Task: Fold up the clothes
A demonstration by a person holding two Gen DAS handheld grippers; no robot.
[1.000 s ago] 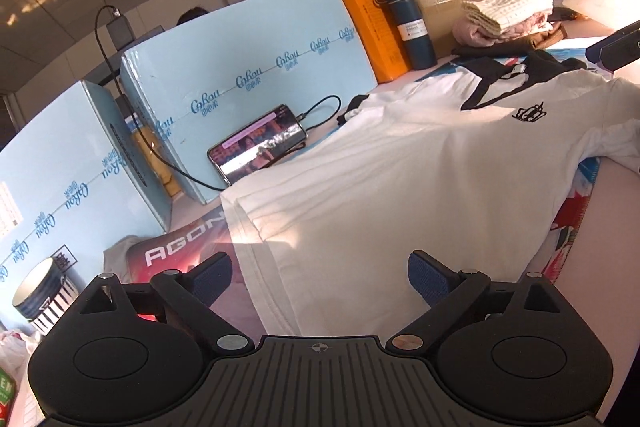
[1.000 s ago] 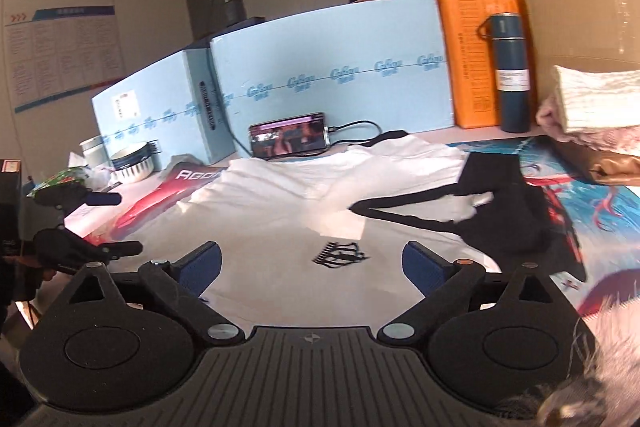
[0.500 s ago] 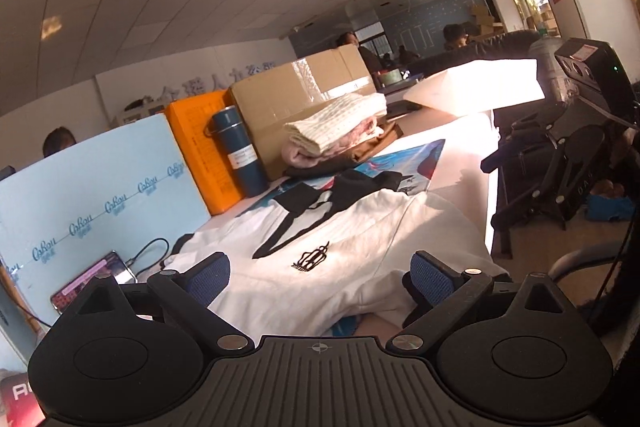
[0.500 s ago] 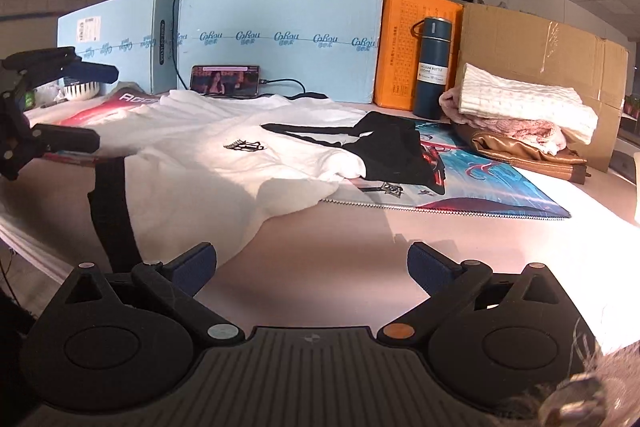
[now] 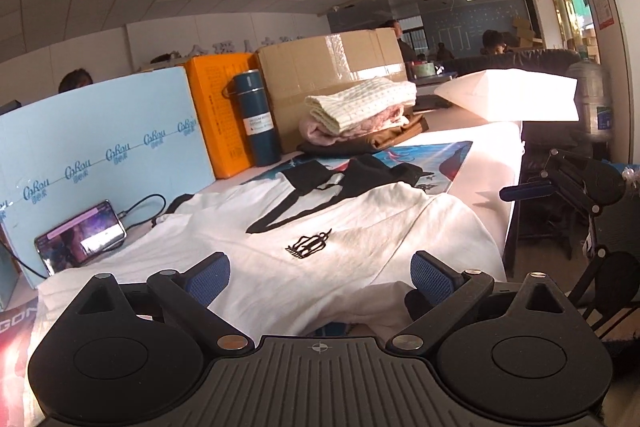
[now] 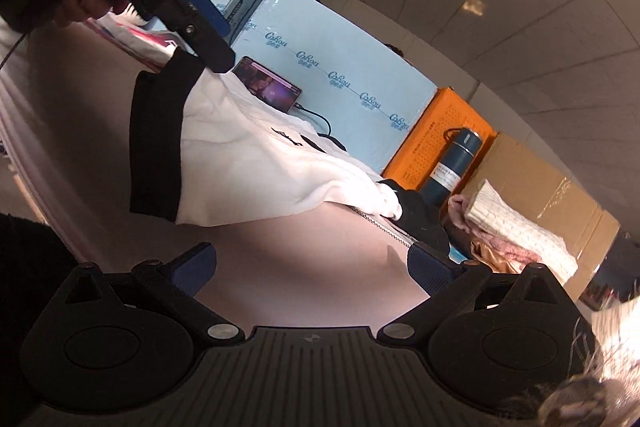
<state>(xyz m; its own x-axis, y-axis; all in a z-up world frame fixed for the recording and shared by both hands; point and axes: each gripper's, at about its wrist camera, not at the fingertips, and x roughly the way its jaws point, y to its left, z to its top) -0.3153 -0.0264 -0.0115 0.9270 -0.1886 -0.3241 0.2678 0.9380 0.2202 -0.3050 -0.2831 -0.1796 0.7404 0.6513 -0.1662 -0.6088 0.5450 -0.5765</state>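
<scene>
Tabletop (image 5: pixel 492 143): pale, smooth surface carrying everything, with one printed blue mat (image 5: pixel 444 155) under the garment's far end.
Foam boards (image 5: pixel 100 147): light blue, flat, standing upright along the tabletop's far edge; the right wrist view shows two.
Cardboard box (image 5: pixel 332 67): one, brown, taped, behind the folded stack.
White shirt (image 5: pixel 320 227): one soft, wrinkled white garment spread across the tabletop, with black collar trim, a small black crown emblem (image 5: pixel 308 247) on the chest and a black-banded sleeve (image 6: pixel 156 143) hanging over the near edge.
Folded stack (image 5: pixel 360 111): one cream waffle-knit piece on one pink fuzzy piece, on darker cloth.
Flask (image 5: pixel 258 119): one dark teal cylinder beside an orange box (image 5: pixel 218 107).
Phone (image 5: pixel 80 243): one, screen lit, cable attached.
Left claw (image 5: pixel 320 271): fingers wide apart, empty, over the shirt.
Right claw (image 6: pixel 310 263): fingers wide apart, empty, over bare tabletop.
</scene>
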